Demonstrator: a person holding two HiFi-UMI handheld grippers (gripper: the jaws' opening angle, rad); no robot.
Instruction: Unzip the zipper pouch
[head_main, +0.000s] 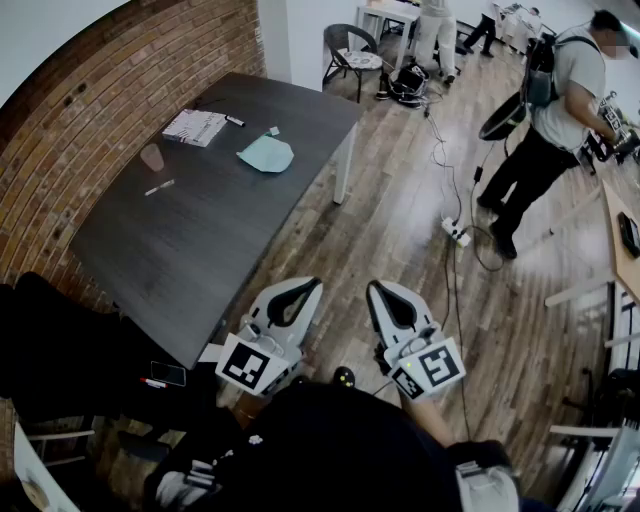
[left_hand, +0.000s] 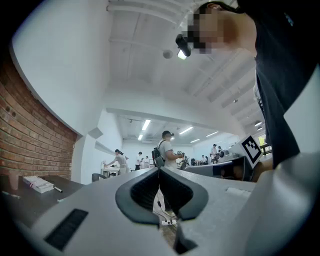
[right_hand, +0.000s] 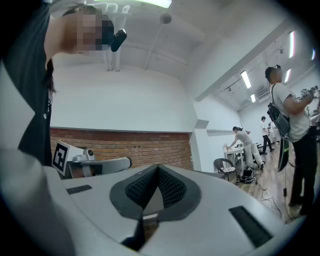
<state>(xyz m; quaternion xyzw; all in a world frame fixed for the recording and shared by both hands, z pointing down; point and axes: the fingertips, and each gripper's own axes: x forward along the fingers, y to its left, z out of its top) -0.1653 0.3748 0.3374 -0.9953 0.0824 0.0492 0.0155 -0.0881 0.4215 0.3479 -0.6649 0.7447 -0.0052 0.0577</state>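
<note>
hand-held gripper (head_main: 306, 286), left, closed near dark table (head_main: 200, 240)

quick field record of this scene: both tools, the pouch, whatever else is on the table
left tool: shut, empty, held close to the person, short of the table
right tool: shut, empty, beside the left one
zipper pouch: teal, lying on the table's far end, neither tool near it
zip state: too small to tell
table: dark top
other items: booklet, marker, cup, pen
</note>
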